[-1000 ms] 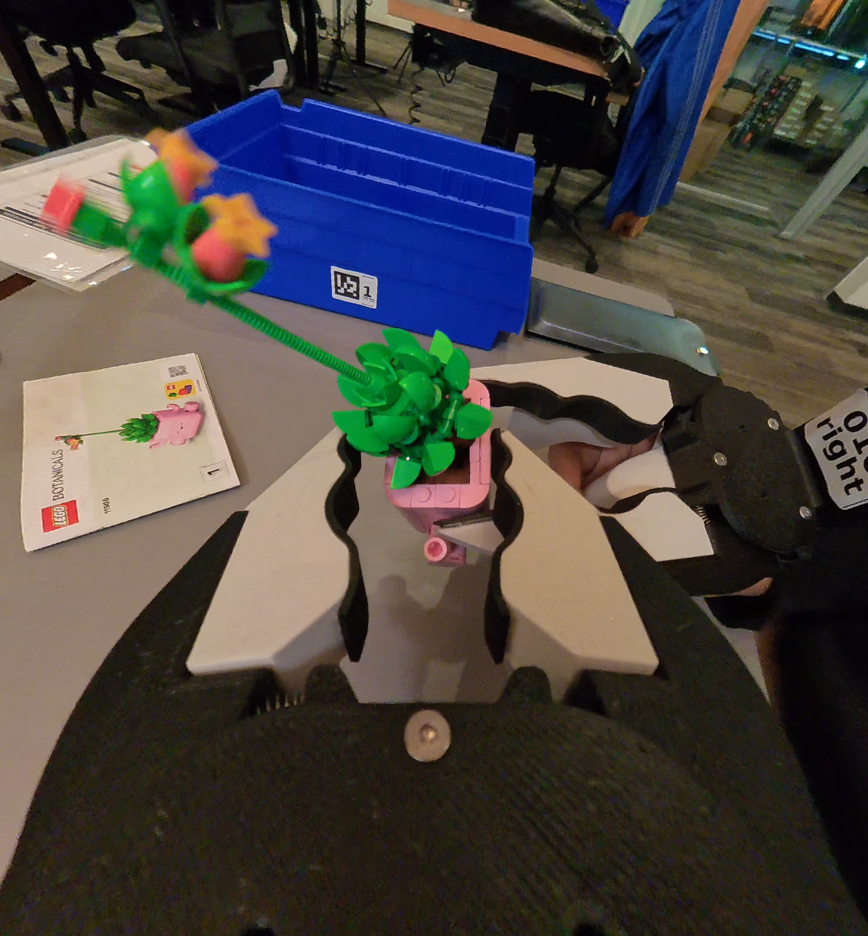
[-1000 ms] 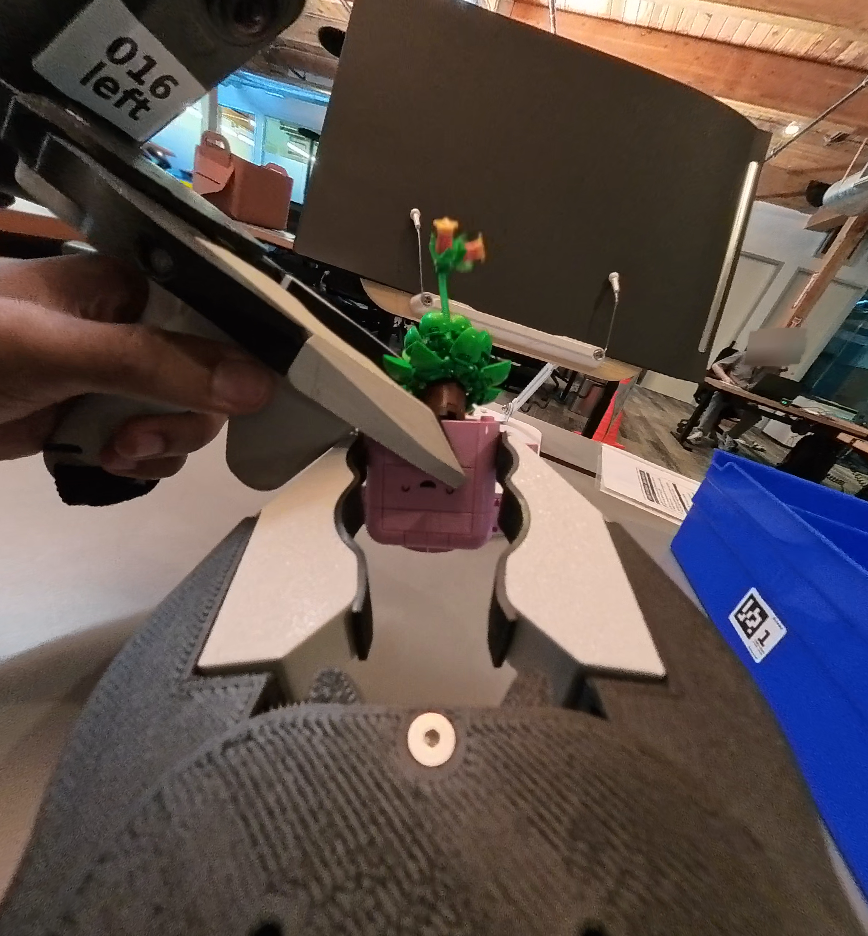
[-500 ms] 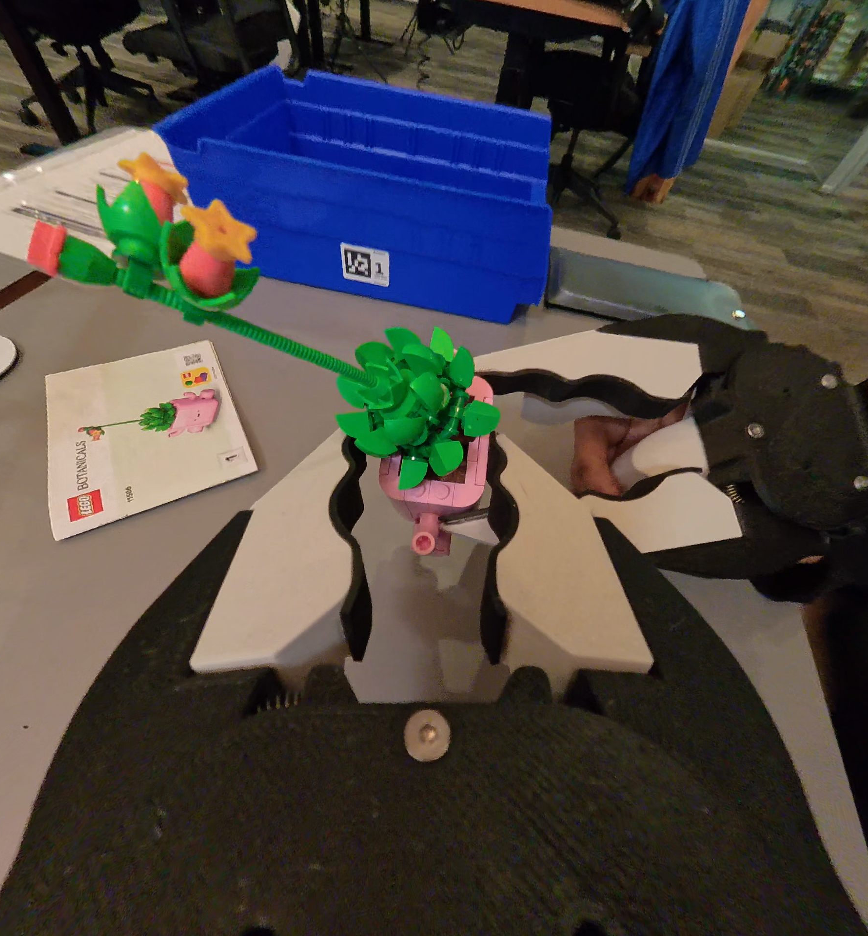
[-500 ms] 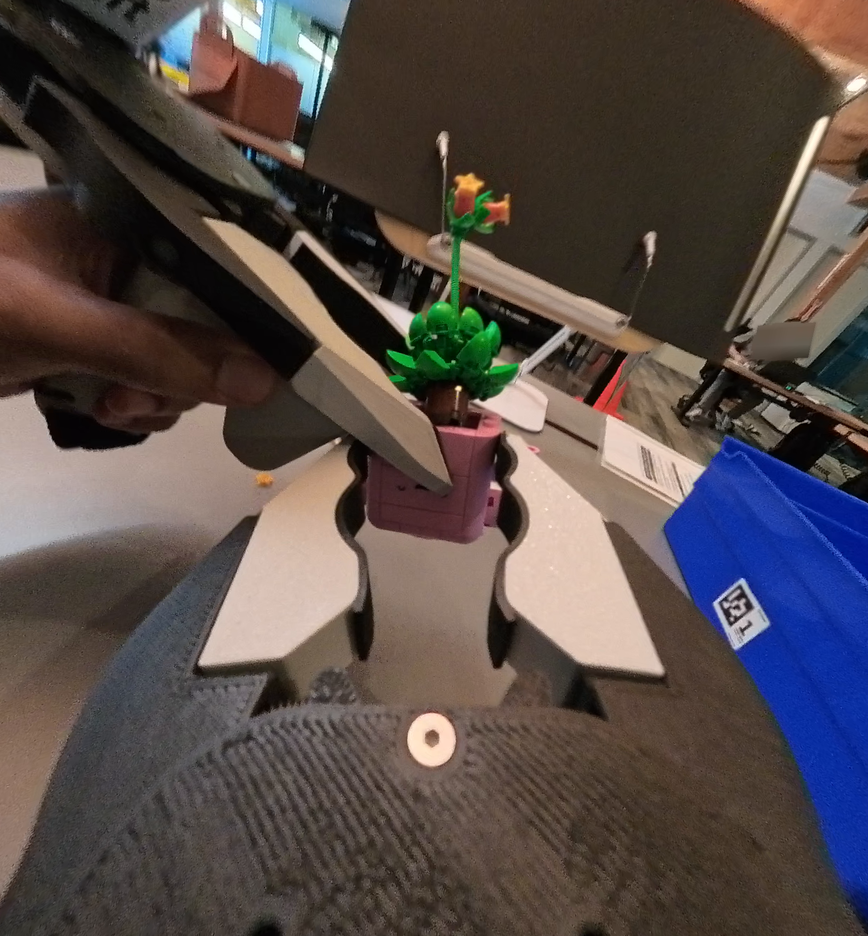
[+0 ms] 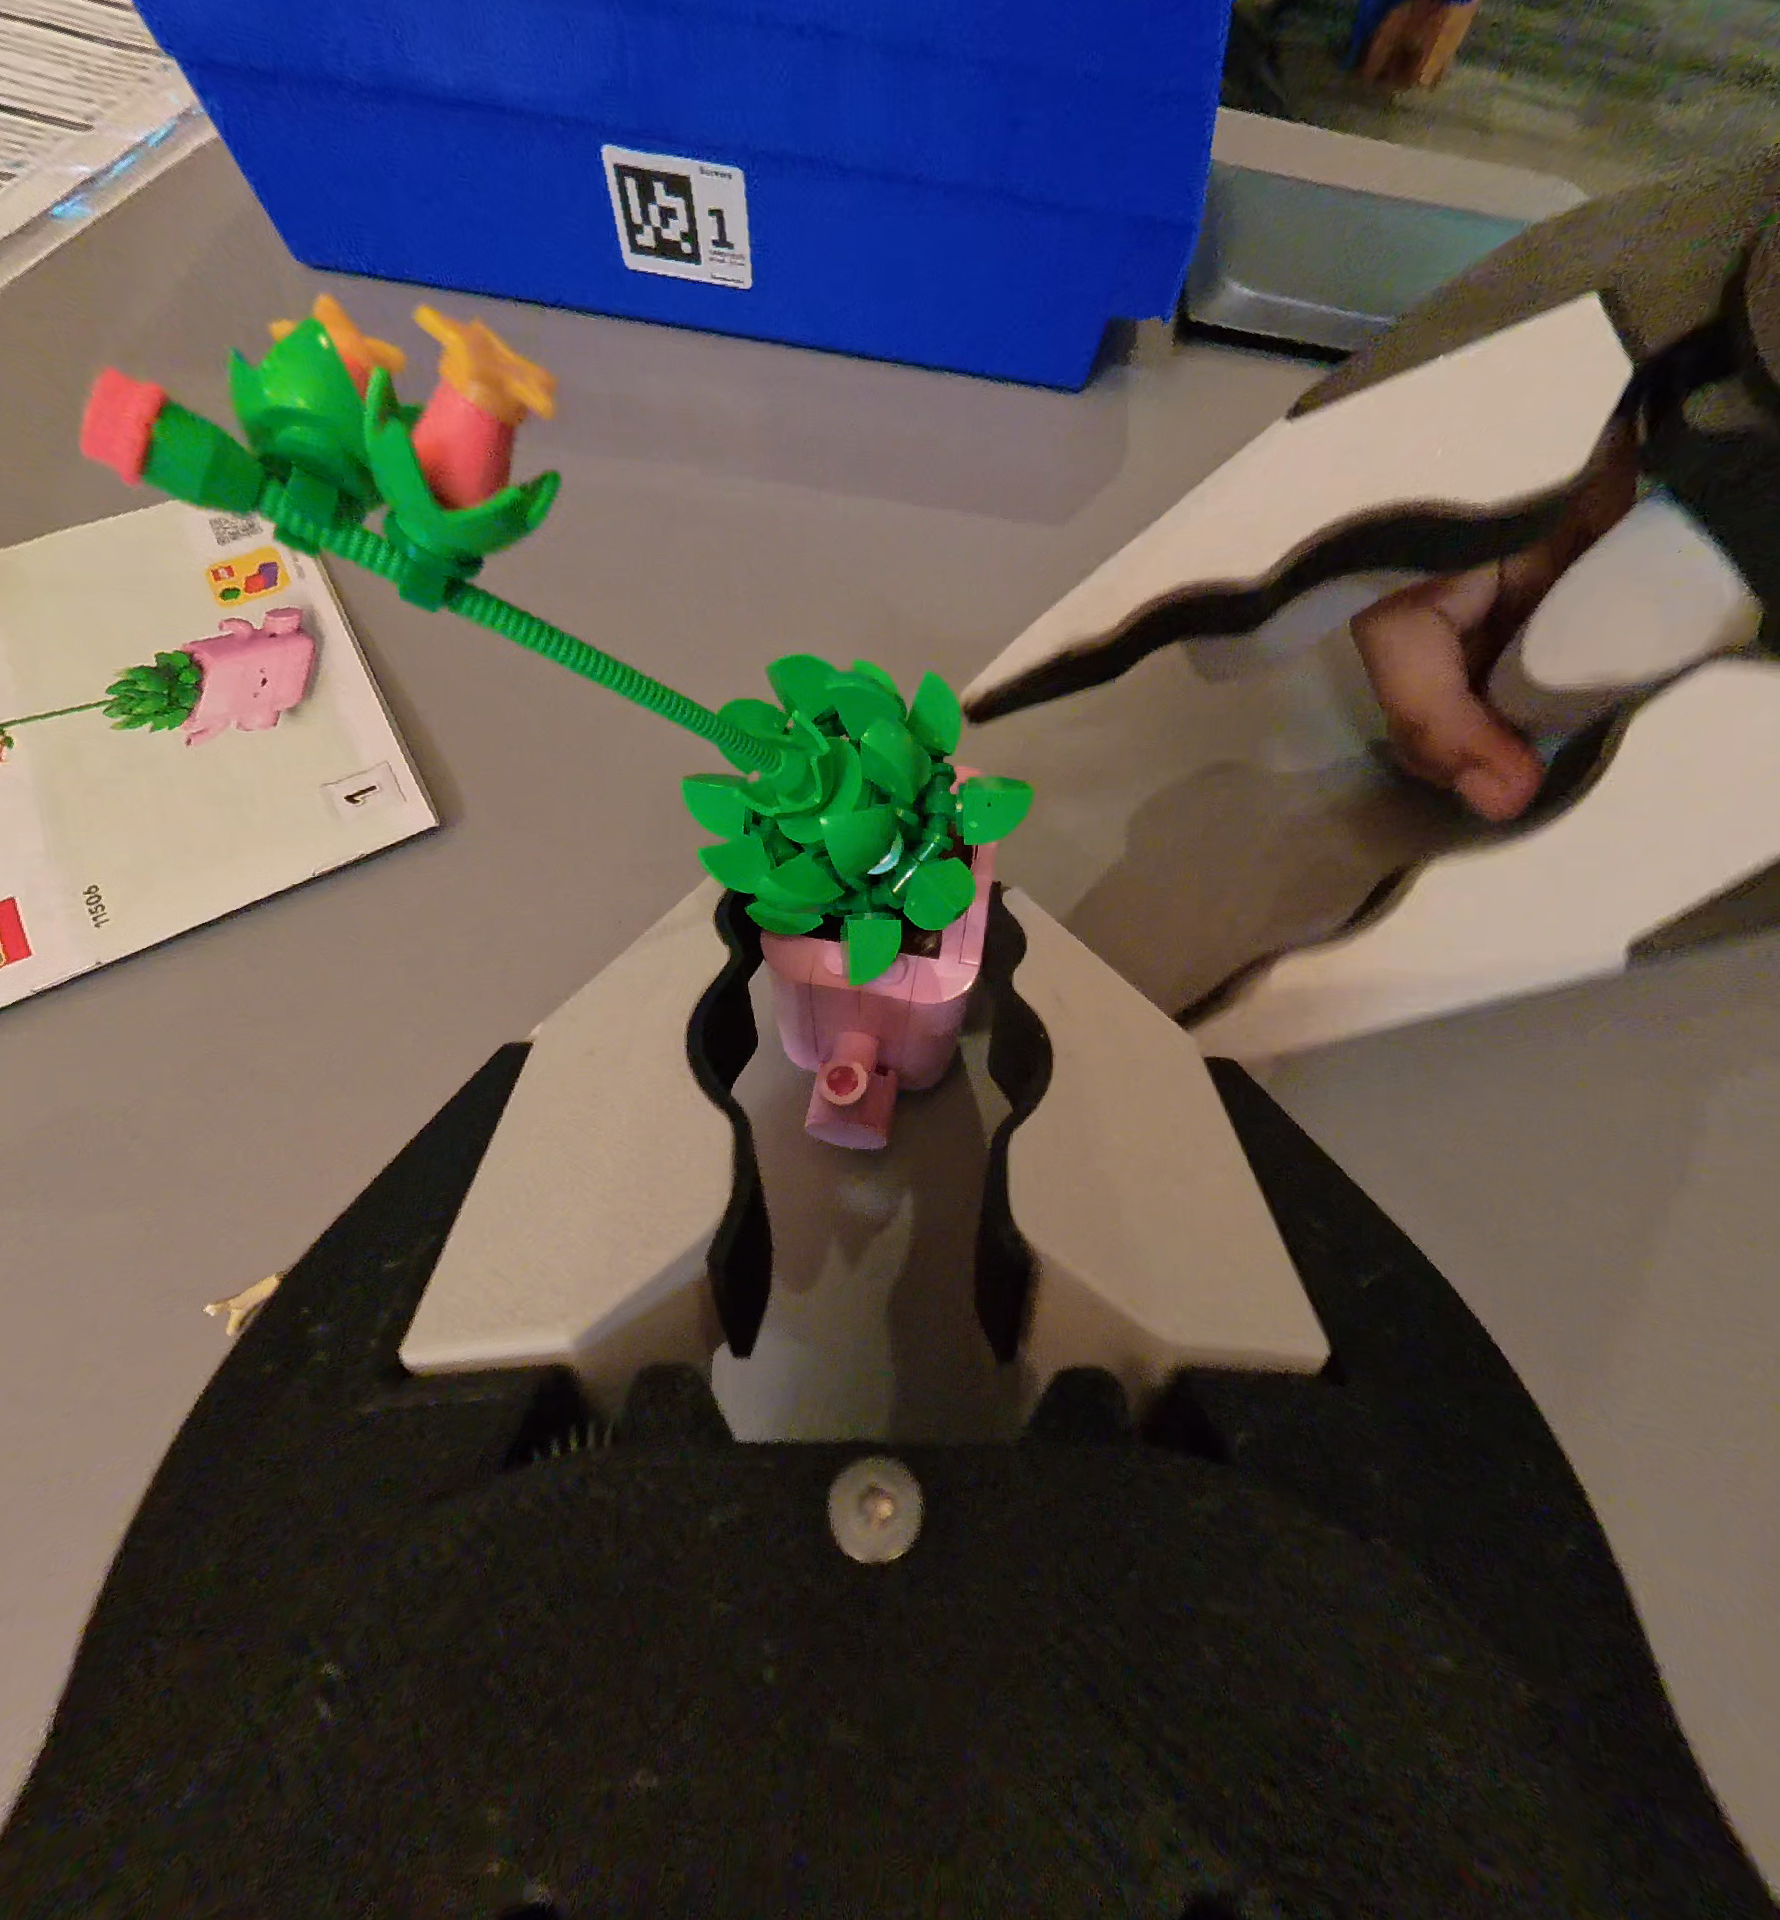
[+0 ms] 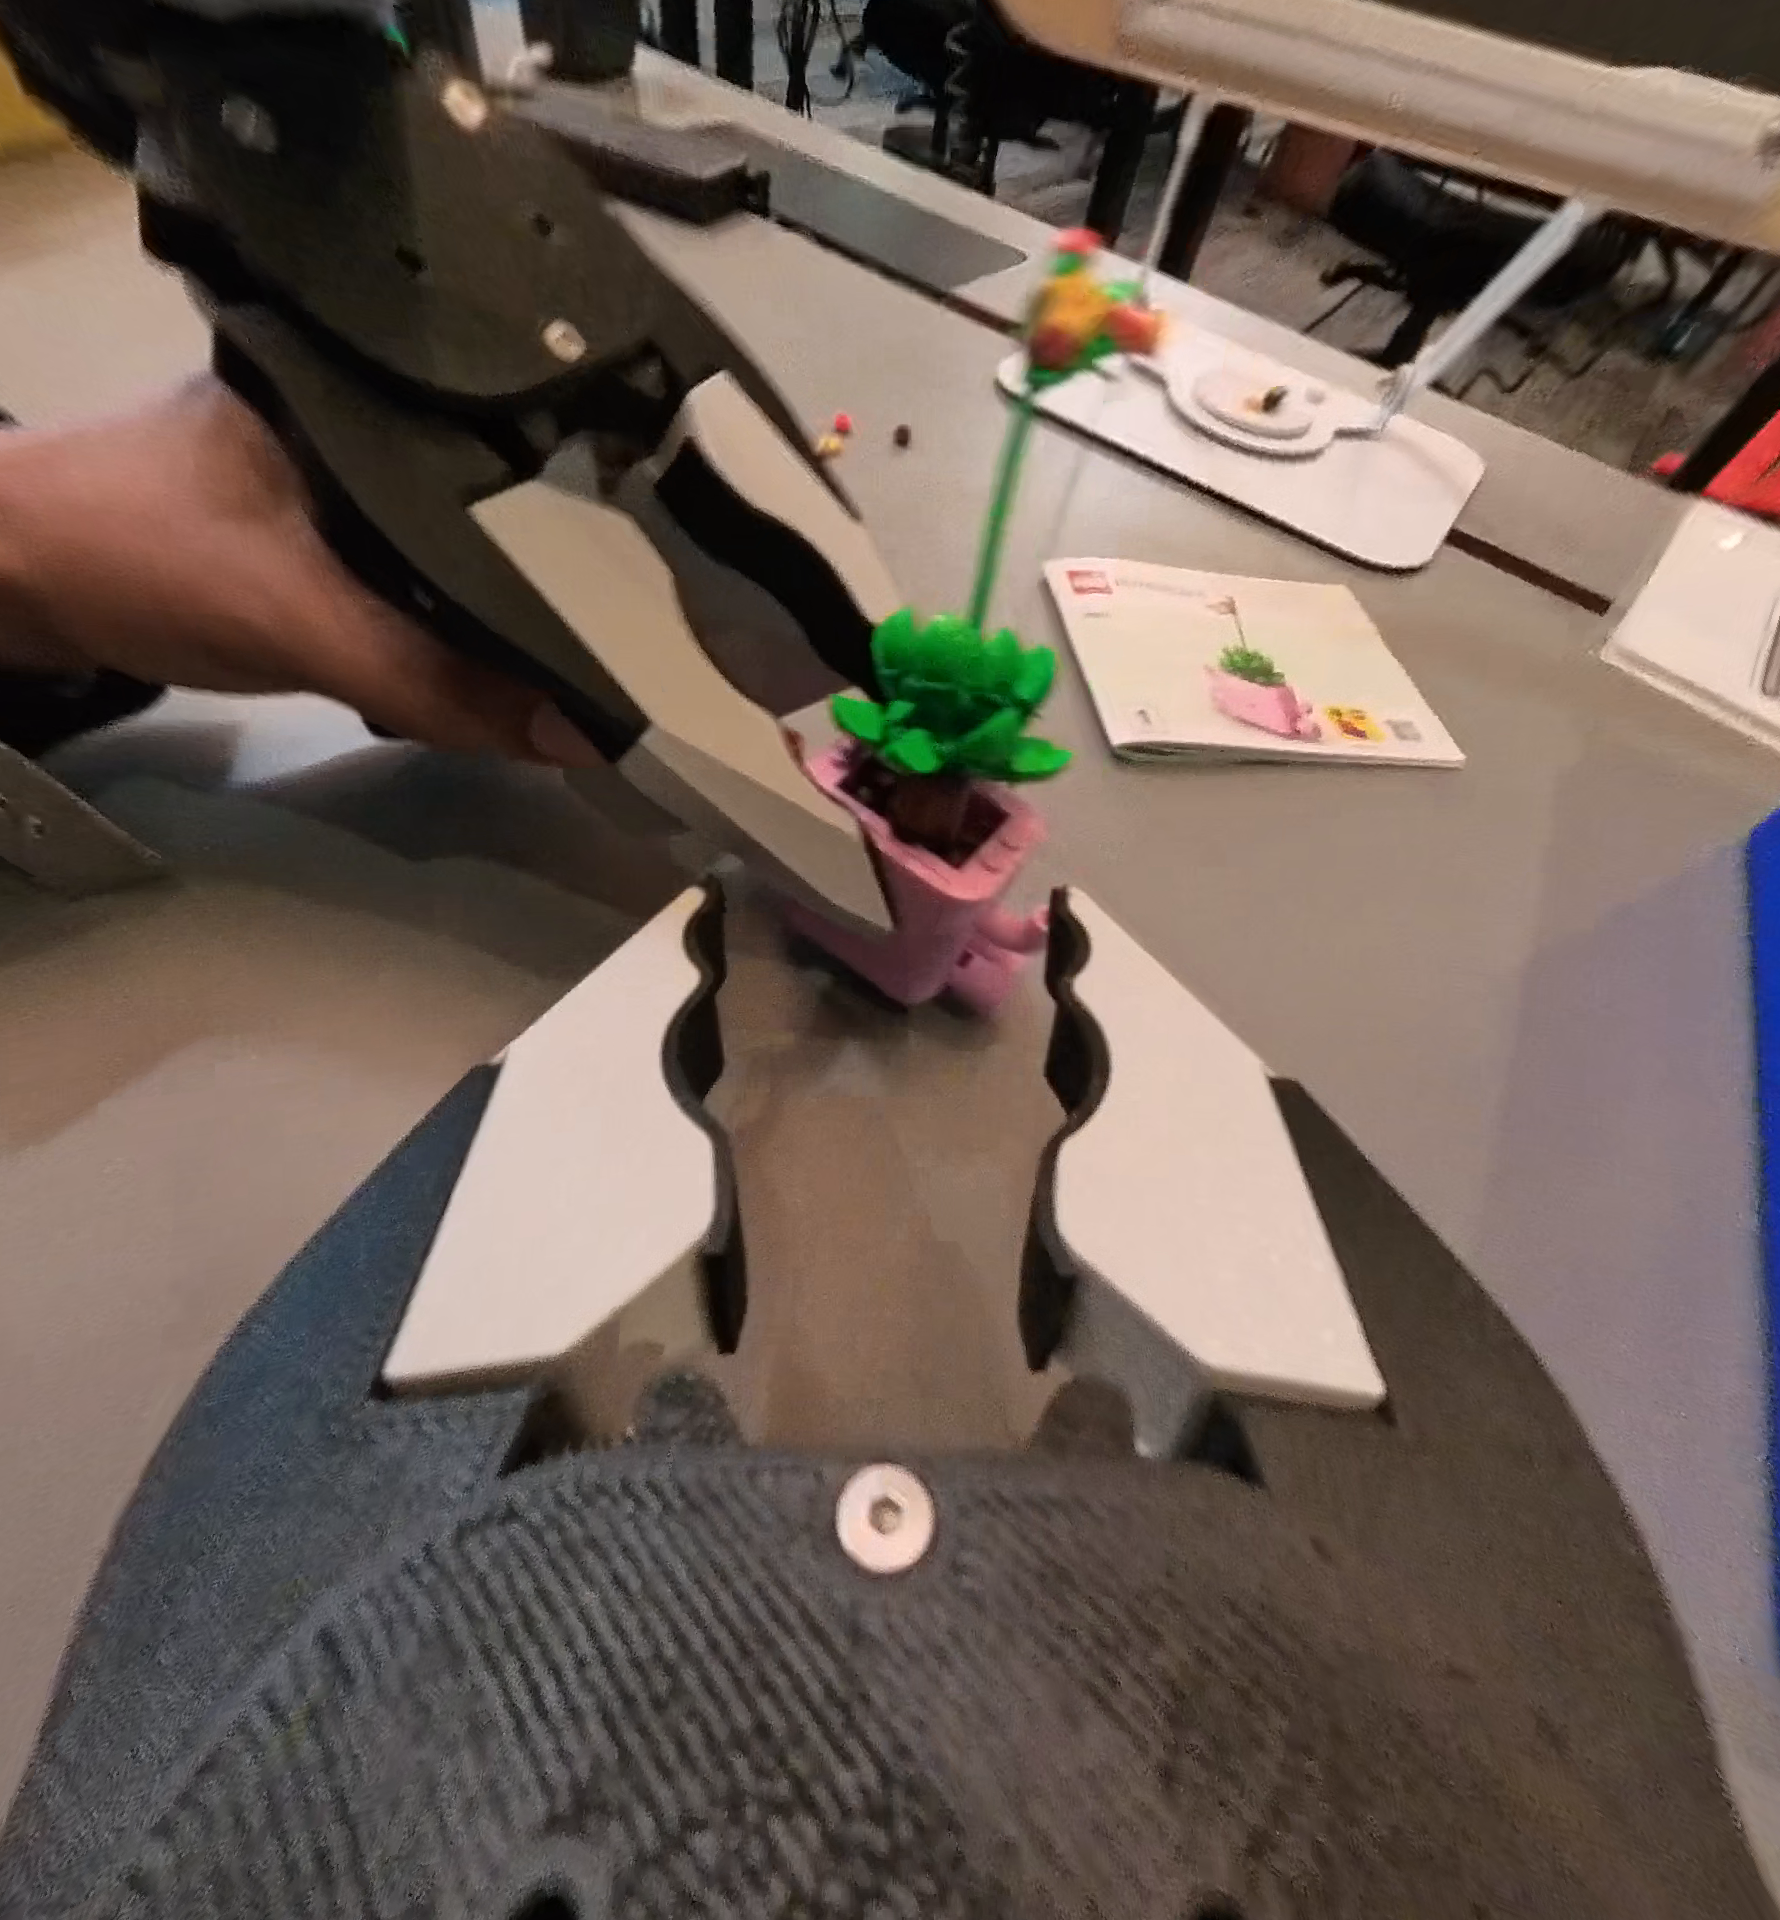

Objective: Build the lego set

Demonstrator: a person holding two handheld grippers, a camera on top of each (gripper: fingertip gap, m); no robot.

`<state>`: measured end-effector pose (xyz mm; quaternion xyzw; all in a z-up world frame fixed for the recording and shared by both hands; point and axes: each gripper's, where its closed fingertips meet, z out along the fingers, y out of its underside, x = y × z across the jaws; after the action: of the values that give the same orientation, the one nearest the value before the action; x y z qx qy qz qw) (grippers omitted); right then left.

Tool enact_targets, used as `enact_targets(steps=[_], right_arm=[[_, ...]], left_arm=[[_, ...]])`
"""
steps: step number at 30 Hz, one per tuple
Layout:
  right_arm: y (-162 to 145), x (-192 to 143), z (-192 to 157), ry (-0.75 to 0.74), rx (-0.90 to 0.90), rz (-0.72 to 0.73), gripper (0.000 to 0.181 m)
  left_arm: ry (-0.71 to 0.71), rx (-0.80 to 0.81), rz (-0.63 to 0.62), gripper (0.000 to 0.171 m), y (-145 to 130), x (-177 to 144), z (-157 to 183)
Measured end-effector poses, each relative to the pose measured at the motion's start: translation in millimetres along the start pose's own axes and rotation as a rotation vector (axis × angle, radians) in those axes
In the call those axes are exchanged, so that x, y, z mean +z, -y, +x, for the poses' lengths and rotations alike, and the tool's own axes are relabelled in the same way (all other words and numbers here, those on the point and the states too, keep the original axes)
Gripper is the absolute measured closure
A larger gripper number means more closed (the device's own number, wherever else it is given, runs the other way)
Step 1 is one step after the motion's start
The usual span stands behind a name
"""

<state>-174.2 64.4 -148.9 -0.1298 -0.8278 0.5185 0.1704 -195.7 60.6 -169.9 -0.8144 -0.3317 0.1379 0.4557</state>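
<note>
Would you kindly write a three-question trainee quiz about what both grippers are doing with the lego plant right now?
1. True or false: the right gripper is clamped on the pink pot.
2. Which gripper holds the pot: A) left gripper B) right C) neither?
3. Fill in: the instruction booklet lies flat on the ____.

Key: 1 false, its jaws stand open and apart from the pot. 2 A. 3 table.

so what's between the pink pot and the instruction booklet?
Nothing: bare grey table between the pink pot and the instruction booklet, clearest in the right wrist view. In the left wrist view only the plant's green stem crosses above it.
</note>
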Motion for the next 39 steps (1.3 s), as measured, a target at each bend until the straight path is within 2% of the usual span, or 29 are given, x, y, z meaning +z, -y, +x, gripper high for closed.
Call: enact_targets(steps=[3,5,7,9,13,16,17,22,27,39], right_arm=[[15,-17,23,0.016,0.122,0.096,0.131],[36,-24,35,0.054,0.201,0.174,0.142],[58,-22,38,0.115,0.274,0.218,0.144],[66,-8,34,0.175,0.315,0.176,0.145],[60,28,21,0.254,0.345,0.038,0.149],[59,40,14,0.310,0.364,-0.001,0.176],[61,39,13,0.326,0.370,0.011,0.180],[76,22,21,0.345,0.395,0.149,0.181],[62,17,22,0.324,0.362,0.153,0.181],[69,19,16,0.304,0.298,0.206,0.181]], left_arm=[[-0.007,-0.009,0.013,0.132,0,0,0],[-0.005,-0.003,0.011,0.132,1,1,0],[-0.001,0.007,0.009,0.132,1,1,1],[0.003,0.013,0.009,0.132,1,2,1],[0.005,0.017,0.010,0.132,2,2,2],[0.005,0.017,0.013,0.132,2,3,2],[0.003,0.016,0.015,0.132,2,3,2],[-0.031,-0.010,-0.003,0.131,-3,4,4],[-0.025,-0.001,-0.026,0.131,-6,5,4],[-0.040,-0.015,-0.068,0.132,-13,5,4]])
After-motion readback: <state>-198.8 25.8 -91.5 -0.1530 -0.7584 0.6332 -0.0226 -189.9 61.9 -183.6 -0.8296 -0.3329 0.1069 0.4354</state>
